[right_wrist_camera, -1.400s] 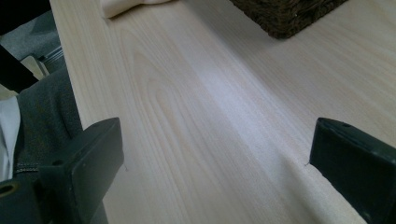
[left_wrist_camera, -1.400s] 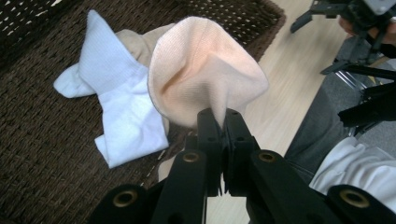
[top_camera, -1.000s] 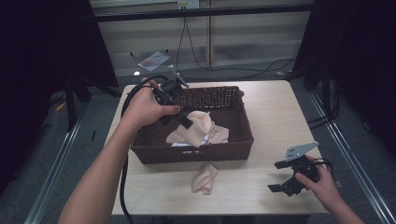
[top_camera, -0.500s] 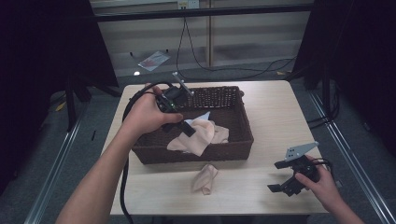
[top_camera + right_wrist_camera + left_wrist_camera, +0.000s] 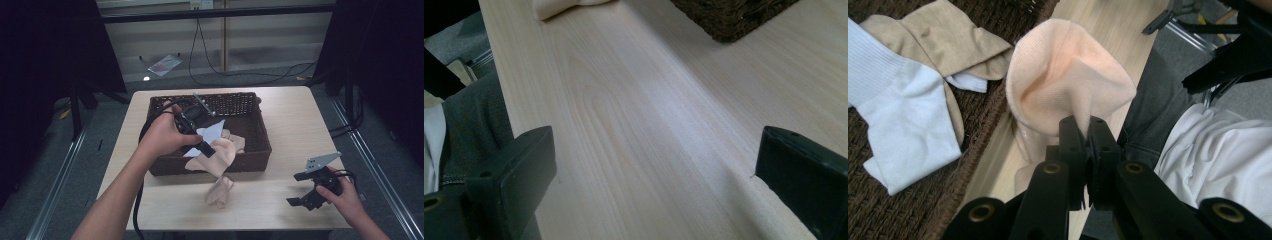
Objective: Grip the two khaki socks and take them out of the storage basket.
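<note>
My left gripper (image 5: 206,149) is shut on a peach sock (image 5: 219,158), pinching a fold of its cloth over the front wall of the brown woven basket (image 5: 250,105). Seen along the left gripper's own jaws, the left gripper (image 5: 1087,126) bites the peach sock (image 5: 1068,75), which bulges out beyond the tips. A white sock (image 5: 903,125) and a tan sock (image 5: 938,35) lie inside the basket (image 5: 893,215). A second peach sock (image 5: 220,192) lies on the table in front of the basket. My right gripper (image 5: 303,189) rests open near the table's front right corner, with nothing between its jaws.
The light wooden table (image 5: 664,125) stretches bare between my right gripper's jaws, with the basket's corner (image 5: 734,15) and the end of the loose sock (image 5: 569,5) farther off. The person's trousers and white shirt (image 5: 1218,150) are beside the table's near edge. Cables lie on the floor behind the table.
My left hand has come down and toward the basket's front wall, carrying the peach sock from the basket's middle. The right hand has kept still.
</note>
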Motion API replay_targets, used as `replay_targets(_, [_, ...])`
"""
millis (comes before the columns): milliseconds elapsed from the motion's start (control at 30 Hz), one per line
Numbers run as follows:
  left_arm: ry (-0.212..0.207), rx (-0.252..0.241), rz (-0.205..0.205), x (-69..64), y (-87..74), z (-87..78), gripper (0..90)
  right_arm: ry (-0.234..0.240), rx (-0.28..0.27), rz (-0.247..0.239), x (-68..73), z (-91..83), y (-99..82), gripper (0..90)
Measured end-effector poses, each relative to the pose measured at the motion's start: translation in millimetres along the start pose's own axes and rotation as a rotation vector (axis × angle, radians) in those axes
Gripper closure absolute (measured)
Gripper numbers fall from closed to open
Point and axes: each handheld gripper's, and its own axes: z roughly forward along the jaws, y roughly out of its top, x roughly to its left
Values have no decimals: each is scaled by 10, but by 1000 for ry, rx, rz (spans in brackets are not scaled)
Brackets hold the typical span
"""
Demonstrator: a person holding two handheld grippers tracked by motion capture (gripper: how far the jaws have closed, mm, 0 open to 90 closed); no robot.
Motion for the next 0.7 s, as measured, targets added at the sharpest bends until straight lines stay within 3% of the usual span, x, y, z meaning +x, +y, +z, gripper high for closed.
replay_targets(567, [-6, 12, 13, 18, -23, 371, 858, 1, -1, -1, 1, -4, 10, 22])
replay_targets(700, [-10, -5, 3, 18, -33, 454, 592, 2, -5, -3, -1, -6, 15, 22])
